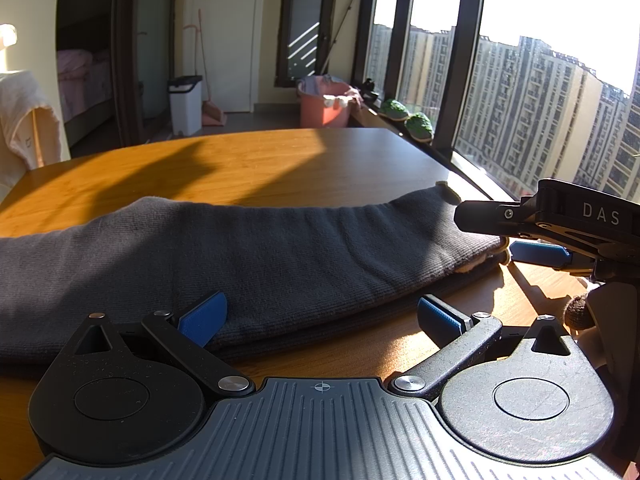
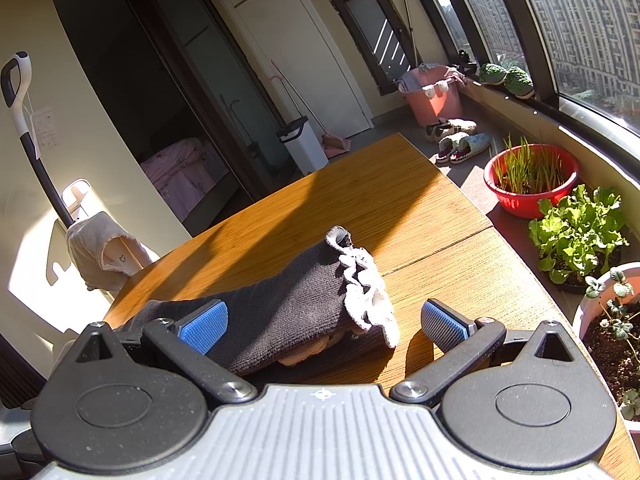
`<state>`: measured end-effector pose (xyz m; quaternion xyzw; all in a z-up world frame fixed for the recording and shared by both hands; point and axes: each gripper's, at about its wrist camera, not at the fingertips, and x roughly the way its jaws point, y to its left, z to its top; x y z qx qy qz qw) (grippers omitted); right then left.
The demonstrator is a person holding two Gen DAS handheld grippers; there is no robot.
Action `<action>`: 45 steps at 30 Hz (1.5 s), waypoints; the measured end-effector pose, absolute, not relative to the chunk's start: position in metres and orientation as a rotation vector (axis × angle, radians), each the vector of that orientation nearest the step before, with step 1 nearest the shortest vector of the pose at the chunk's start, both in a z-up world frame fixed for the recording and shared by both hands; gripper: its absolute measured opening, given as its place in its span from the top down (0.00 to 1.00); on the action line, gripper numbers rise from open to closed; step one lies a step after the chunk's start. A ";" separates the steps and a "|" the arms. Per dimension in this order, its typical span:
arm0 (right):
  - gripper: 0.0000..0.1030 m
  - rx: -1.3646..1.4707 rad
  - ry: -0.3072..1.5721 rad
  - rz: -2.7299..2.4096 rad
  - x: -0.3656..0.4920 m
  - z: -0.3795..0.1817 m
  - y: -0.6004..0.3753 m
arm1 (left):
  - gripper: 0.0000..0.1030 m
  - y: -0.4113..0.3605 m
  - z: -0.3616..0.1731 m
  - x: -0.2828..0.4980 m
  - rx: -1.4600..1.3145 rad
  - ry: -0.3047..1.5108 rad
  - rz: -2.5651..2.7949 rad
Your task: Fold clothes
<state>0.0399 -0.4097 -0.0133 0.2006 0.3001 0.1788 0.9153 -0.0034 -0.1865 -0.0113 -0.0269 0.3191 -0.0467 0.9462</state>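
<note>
The left tongs [image 1: 320, 314] are being held low and level at the near edge of the dark grey garment [image 1: 248, 256], with the two blue pads spread wide apart and nothing gripped between them; the left pad is being seen against the cloth and the right pad is standing over bare wood. The right tongs [image 2: 324, 326] are also being kept released, tilted down toward the end of the garment [image 2: 280, 312], where a white frilled trim [image 2: 368, 292] is showing; in the left view they [image 1: 536, 252] are being seen at the garment's right end, close to it. One garment is lying folded in layers across the wooden table [image 1: 260, 164], partly in sunlight. The table is standing beside a large window [image 1: 540, 92] looking on tall buildings. On the floor one pink bucket [image 2: 434, 98], one red basin with grass [image 2: 528, 180] and two pairs of slippers [image 2: 460, 140] are being seen.
</note>
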 end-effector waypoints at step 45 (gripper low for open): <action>0.84 0.172 0.474 0.400 0.011 0.014 -0.371 | 0.19 -0.157 0.006 0.026 -0.281 0.758 -0.227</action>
